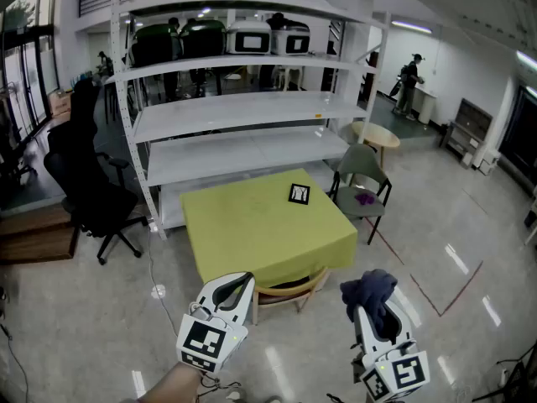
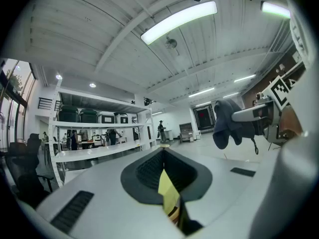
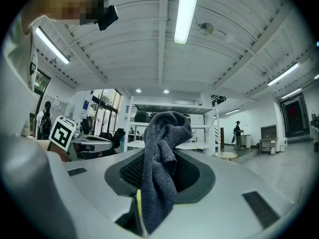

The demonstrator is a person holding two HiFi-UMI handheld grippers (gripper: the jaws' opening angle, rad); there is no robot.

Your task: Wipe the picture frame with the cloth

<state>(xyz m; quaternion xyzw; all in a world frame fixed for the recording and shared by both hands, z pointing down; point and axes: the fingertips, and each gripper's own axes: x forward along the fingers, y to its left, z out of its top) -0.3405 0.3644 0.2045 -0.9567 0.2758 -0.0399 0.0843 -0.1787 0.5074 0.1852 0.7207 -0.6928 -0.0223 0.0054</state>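
A small black picture frame [image 1: 299, 194] lies on the far right part of the yellow-green table [image 1: 252, 229]. Both grippers are held up well short of the table's near edge. My right gripper [image 1: 375, 307] is shut on a dark blue-grey cloth [image 1: 370, 294], which bunches above the jaws and hangs down between them [image 3: 160, 163]. My left gripper [image 1: 237, 284] is shut with nothing in it; its jaws meet along a thin slit [image 2: 167, 180]. The left gripper view also shows the cloth [image 2: 227, 124] hanging from the right gripper [image 2: 259, 116].
A wooden chair [image 1: 289, 290] is tucked under the table's near side. A grey-green chair [image 1: 362, 175] stands at its right, a black office chair [image 1: 92, 193] at its left. Tall white shelving [image 1: 235, 116] runs behind the table. A person [image 1: 409, 81] stands far off.
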